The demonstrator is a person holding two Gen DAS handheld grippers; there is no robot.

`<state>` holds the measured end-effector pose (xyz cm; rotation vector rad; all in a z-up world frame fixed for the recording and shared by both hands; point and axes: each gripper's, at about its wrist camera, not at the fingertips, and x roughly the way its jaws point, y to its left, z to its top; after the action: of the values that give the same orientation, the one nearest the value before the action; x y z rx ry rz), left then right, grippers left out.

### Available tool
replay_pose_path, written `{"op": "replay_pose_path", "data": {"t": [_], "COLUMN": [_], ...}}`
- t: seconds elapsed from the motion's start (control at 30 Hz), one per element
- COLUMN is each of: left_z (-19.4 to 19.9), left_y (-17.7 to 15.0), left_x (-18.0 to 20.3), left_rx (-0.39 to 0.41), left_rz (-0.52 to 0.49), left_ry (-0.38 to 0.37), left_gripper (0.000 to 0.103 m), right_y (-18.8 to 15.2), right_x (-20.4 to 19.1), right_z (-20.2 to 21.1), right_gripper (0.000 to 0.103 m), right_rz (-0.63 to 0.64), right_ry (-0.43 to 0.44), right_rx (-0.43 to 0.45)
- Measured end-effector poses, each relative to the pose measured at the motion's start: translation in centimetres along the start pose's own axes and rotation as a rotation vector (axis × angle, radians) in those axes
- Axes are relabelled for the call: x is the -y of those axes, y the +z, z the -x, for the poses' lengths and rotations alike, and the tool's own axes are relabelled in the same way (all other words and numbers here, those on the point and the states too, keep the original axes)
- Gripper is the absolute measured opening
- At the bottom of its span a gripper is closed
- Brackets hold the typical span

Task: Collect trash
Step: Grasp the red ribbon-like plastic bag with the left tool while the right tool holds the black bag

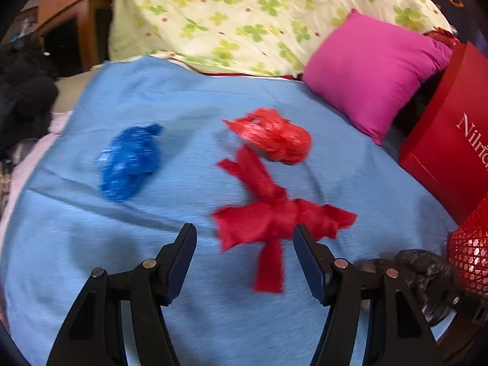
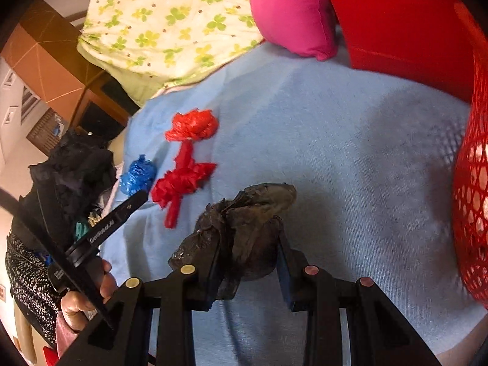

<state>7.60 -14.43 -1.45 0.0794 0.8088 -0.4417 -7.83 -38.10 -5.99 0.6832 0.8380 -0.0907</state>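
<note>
Right gripper (image 2: 247,244) tilts downward, jaws clamping black bag (image 2: 244,213).

The red box (image 1: 451,140) bears white lettering, cut off: "Nilri".

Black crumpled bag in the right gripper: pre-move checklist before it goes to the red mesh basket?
1. Right gripper shut on the black crumpled bag: ok, the fingers press it from both sides.
2. Bag clear of the blue sheet: cannot tell, the lower folds hide behind the fingers.
3. Red mesh basket within view: ok, at the right edge; its opening is not visible.
4. Left gripper out of the way: ok, it is open over the red knotted strip, away from the basket.
5. Trash left on the sheet: not ok, the red knotted strip, red crumpled bag and blue crumpled bag remain.
</note>
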Motion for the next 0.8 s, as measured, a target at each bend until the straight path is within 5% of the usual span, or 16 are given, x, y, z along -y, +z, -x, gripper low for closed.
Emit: {"op": "replay_pose_path", "data": {"t": [0.23, 0.47, 0.7, 0.8], "left_z": [-2.4, -4.5, -3.3, -2.0], "left_y": [1.1, 0.7, 0.4, 0.3], "left_x": [1.4, 2.4, 3.0, 3.1], "left_rx": [-0.041, -0.097, -0.069, -0.044], "left_rz": [0.030, 0.019, -0.045, -0.069], "left_ry": [-0.100, -0.099, -0.098, -0.080], "left_gripper": [0.073, 0.073, 0.038, 0.035], "right_y": [-0.4, -0.6, -0.6, -0.6], "right_x": [-0.7, -1.5, -1.4, -1.6], "right_z": [-1.1, -1.8, -1.8, -1.6], "right_gripper": [0.036, 0.036, 0.036, 0.036], "right_rz": [0.033, 0.069, 0.067, 0.072], "right_ry": [-0.041, -0.056, -0.059, -0.064], "right_rx": [-0.012, -0.027, -0.025, -0.017]}}
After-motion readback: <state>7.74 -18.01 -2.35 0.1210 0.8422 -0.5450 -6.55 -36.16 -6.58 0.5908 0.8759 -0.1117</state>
